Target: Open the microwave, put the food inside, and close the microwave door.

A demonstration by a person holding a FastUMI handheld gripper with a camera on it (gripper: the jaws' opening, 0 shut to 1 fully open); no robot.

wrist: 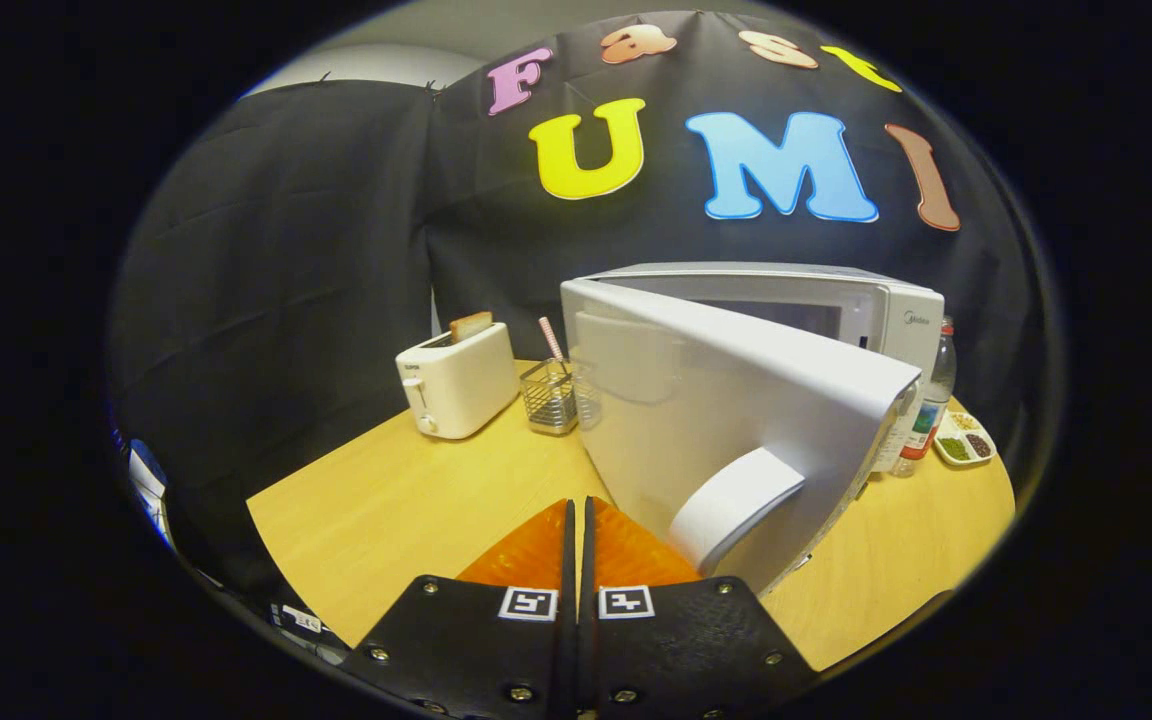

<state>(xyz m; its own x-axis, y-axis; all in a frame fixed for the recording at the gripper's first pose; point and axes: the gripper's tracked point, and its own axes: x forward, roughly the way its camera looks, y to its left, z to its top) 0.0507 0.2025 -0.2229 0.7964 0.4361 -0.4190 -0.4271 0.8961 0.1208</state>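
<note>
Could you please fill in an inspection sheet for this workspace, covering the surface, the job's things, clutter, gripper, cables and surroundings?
Surface: wooden table, bare just ahead of the fingers.
Job's things: white microwave stands on the table; its door is swung partly open toward the gripper, with the door handle near the fingertips. Food: nothing seen.
Clutter: white toaster with a slice of bread sticking up; wire holder with a striped straw; bottle and a small divided dish beside the microwave.
Gripper: gripper has its fingers closed together, holding nothing, beside the door handle.
Cables: nothing seen.
Surroundings: black cloth wall behind the table.
</note>
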